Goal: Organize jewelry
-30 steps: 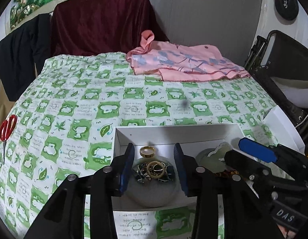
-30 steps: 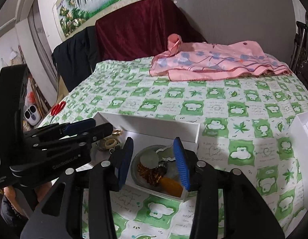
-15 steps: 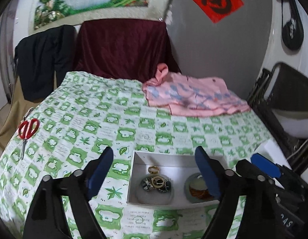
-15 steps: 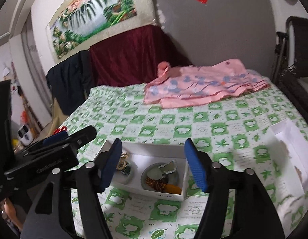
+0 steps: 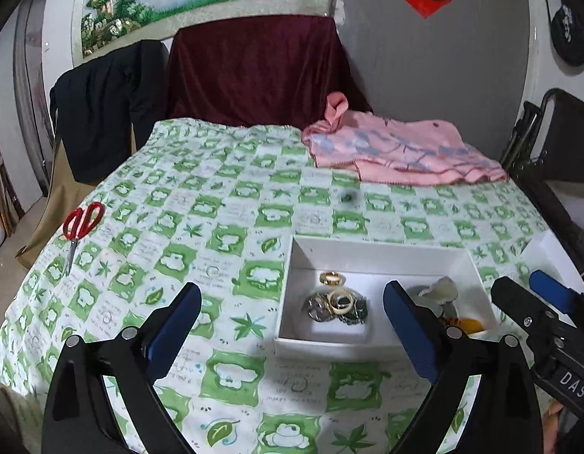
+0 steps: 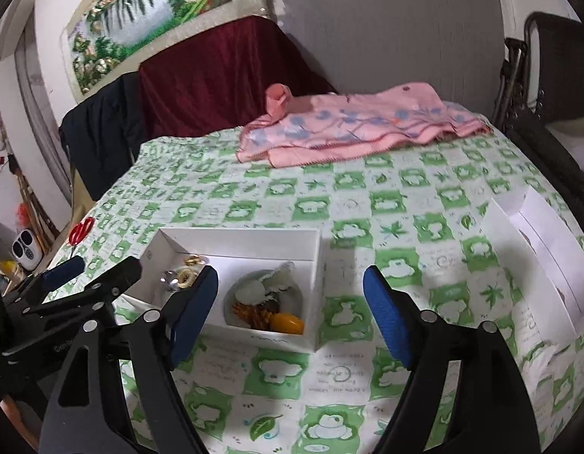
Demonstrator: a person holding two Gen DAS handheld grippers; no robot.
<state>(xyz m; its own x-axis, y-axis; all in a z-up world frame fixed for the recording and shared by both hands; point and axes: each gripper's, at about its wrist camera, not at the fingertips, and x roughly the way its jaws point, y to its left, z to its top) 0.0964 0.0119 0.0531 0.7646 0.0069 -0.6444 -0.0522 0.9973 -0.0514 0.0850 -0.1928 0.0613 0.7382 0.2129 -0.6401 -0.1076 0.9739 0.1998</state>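
The white cardboard jewelry box (image 5: 379, 253) lies filled; both the left hand-held gripper (image 5: 292, 323) and the right hand-held gripper (image 6: 292, 302) hover wide, holding nothing, so I would next fit the white lid (image 6: 545, 249) squarely.

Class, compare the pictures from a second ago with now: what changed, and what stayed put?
Both tongs, left and right, opened wide and drew back up from the white box, holding nothing. The jewelry stayed in the box; the scissors and pink cloth did not move.

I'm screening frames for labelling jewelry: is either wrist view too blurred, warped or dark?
Left wrist view: the rings in the white box are fairly sharp; strong fisheye bend, dark corners. Right wrist view: softer, the pink cloth slightly smeared, a finger covering part of the box.
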